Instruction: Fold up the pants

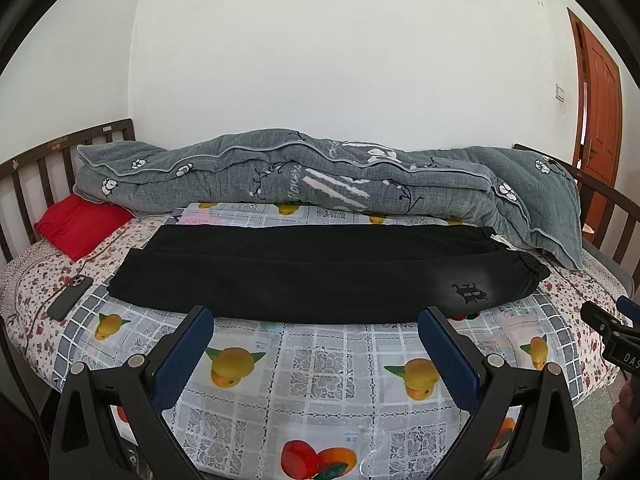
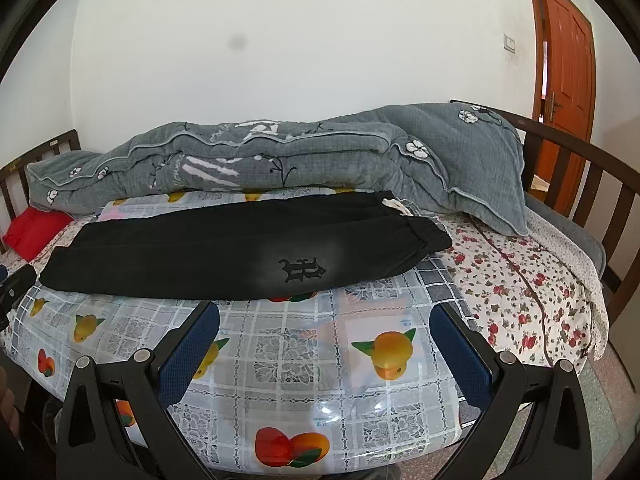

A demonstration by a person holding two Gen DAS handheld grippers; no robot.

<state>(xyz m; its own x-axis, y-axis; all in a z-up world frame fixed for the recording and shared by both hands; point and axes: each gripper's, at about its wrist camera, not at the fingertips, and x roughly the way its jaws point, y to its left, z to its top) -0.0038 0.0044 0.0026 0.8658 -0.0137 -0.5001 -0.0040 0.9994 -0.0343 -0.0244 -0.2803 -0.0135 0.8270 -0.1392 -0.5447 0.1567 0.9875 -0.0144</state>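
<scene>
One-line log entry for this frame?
pants: flat on bed, untouched | left tongs: open, empty | right tongs: open, empty

White walls (image 1: 320,60), slatted wooden bed (image 2: 568,168), orange door (image 2: 568,52).

In front of my left gripper (image 1: 314,322) and right gripper (image 2: 324,316), both spread wide, the fruit-print plastic sheet (image 1: 320,364) lies bare up to the near edge of the black pants (image 1: 312,276): free approach there. Behind the pants, the grey quilt (image 1: 320,176) banks up and blocks the far side. A phone (image 1: 70,292) lies just left of the leg ends. A red cloth (image 1: 80,226) fills the far-left corner. Wooden rails (image 2: 576,172) bound both bed ends.
</scene>
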